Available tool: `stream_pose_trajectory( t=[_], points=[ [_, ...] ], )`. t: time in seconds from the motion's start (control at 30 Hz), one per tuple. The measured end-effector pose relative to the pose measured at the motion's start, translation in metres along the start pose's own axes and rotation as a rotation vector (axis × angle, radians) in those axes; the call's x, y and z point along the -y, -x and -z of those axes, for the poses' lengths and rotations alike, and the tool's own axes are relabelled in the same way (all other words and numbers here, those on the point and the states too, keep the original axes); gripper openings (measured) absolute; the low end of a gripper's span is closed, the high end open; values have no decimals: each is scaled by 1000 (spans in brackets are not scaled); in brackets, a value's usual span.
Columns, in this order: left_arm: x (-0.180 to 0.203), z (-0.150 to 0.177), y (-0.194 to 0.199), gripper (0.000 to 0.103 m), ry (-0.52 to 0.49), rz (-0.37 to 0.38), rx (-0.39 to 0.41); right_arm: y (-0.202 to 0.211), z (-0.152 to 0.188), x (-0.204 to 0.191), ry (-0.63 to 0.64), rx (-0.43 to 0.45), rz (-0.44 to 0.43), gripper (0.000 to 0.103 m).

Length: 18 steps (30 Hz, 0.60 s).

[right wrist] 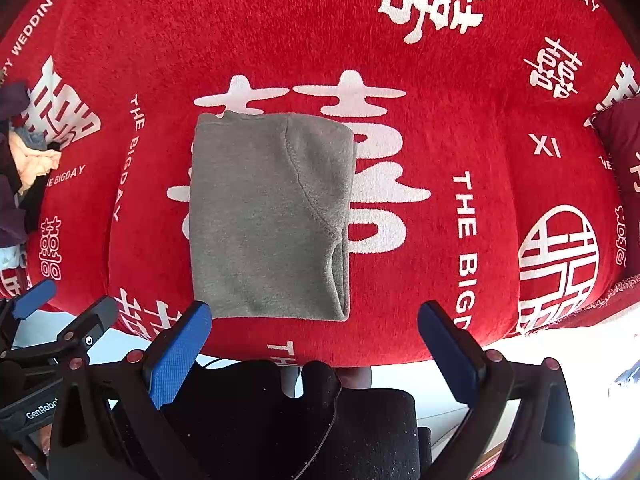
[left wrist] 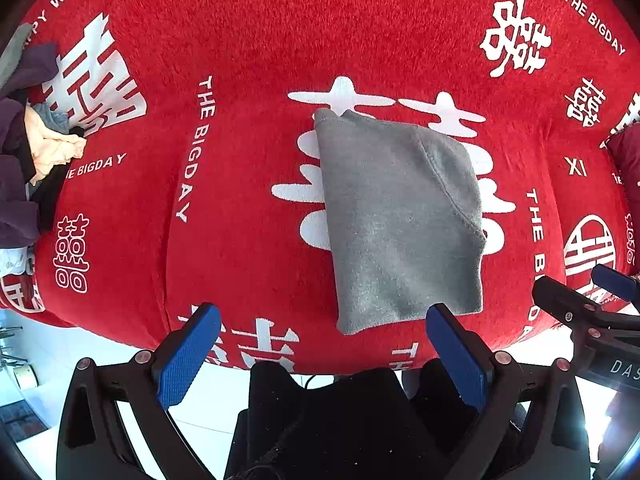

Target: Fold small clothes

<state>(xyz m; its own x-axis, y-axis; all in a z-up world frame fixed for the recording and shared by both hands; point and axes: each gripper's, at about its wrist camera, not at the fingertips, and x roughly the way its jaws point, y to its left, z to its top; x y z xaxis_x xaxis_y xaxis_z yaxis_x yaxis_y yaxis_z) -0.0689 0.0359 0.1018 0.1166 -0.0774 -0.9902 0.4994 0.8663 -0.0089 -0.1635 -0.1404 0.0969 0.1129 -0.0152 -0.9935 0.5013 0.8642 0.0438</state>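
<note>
**Folded grey garment on the red cover**

Lying flat on the red cover (right wrist: 280, 40) is your grey garment (right wrist: 268, 216), folded into a compact rectangle over the large white character printed there. A curved seam runs across its right half. Your left gripper (left wrist: 322, 354) hovers just short of the garment's near edge with its blue pads spread wide apart and nothing between them. Your right gripper (right wrist: 312, 346) sits likewise just before the garment's near edge, pads apart and holding nothing. Well to the left of the garment, at the cover's edge, you have a pile of other clothes (left wrist: 28, 148) in purple, cream, blue and black. Far right of the garment rests a dark red cushion (right wrist: 620, 152).
</note>
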Motion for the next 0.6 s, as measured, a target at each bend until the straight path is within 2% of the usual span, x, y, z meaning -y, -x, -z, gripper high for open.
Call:
stream_pose_trajectory(
  t=[0.6],
  points=[
    [-3,-4,0,103,7,-12,-4,0,-1,-1,2,-1,0,103]
  ],
)
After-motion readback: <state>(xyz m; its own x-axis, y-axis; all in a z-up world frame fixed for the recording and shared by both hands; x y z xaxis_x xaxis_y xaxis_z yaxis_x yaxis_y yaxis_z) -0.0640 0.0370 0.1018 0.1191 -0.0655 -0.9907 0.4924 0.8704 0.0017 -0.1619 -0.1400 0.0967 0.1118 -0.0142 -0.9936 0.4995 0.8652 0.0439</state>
